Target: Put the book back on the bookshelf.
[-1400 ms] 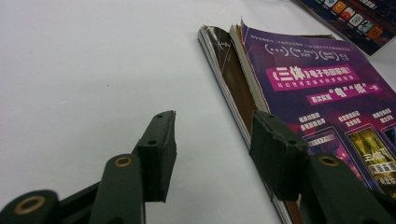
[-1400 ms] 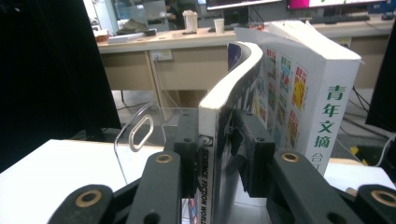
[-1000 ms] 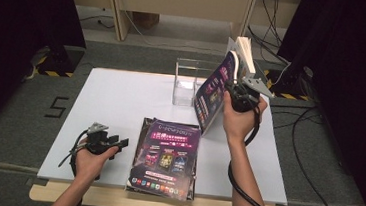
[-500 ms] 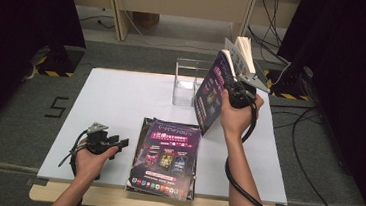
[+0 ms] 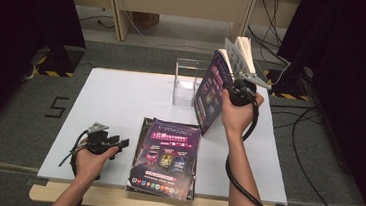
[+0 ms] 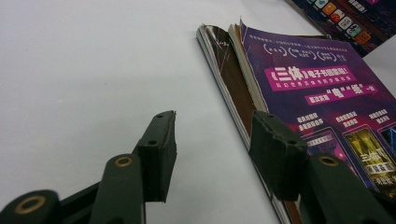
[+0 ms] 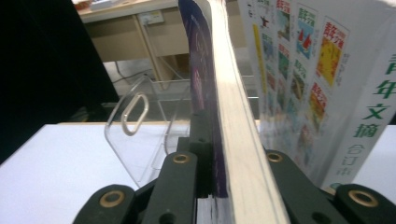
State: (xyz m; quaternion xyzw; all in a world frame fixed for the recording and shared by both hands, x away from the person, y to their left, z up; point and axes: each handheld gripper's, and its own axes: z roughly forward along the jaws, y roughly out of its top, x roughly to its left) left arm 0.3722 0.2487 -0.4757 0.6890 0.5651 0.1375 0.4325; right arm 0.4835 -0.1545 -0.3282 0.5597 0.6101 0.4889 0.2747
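**Risk: magazine slipping or fanning at the acrylic holder**

Above the tabletop (image 5: 121,97), your right tongs (image 5: 236,90) have just been closing and now clamp one magazine (image 5: 211,93) upright beside the clear acrylic holder (image 5: 185,80). Loose pages may fan and catch the holder's wall. Your left tongs (image 5: 120,141) rest apart, empty, beside the magazine stack (image 5: 166,157).

The high view looks forward and down over the near edge of the white table (image 5: 121,97). The left gripper view skims low and close along the stack of magazines (image 6: 303,93), also seen from above. The right gripper view looks closely along a held magazine (image 7: 224,116) toward the far edge.
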